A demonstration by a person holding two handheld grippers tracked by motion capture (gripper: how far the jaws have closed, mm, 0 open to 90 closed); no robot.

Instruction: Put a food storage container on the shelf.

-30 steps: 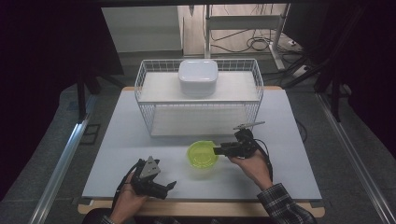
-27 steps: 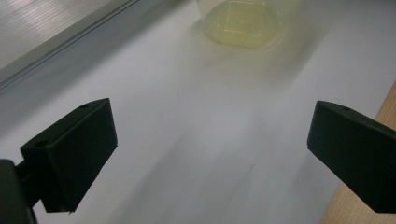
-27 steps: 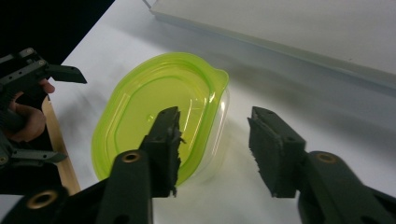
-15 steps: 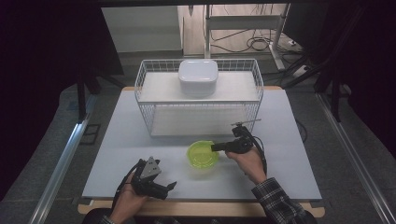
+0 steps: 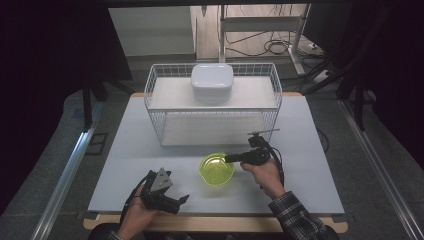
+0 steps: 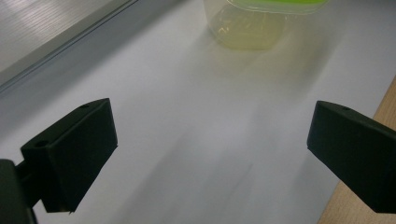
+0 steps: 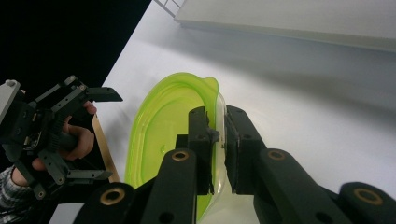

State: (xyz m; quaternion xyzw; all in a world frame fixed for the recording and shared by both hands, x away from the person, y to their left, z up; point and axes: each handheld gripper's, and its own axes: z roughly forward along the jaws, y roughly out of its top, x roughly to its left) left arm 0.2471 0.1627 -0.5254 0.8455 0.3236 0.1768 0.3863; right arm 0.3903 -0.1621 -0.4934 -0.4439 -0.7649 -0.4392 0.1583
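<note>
A translucent lime-green bowl [image 5: 216, 169] stands on the white table, in front of the wire basket. My right gripper [image 5: 229, 159] is shut on its right rim; in the right gripper view the jaws pinch the rim of the bowl [image 7: 159, 126] from both sides, around the gripper's midpoint [image 7: 219, 140]. My left gripper [image 5: 183, 200] rests near the table's front edge, left of the bowl, open with nothing between its jaws. In the left gripper view the gripper [image 6: 210, 140] faces bare table, with the bowl [image 6: 247, 28] farther off at the top.
A white wire basket [image 5: 165, 85] stands at the back of the table, with a white lidded container [image 5: 212, 82] on its upper shelf. The wooden table edge [image 5: 220, 224] runs along the front. Cables lie on the floor behind.
My right gripper and the bowl have shifted slightly left and nearer over the second. The left gripper has stayed where it was.
</note>
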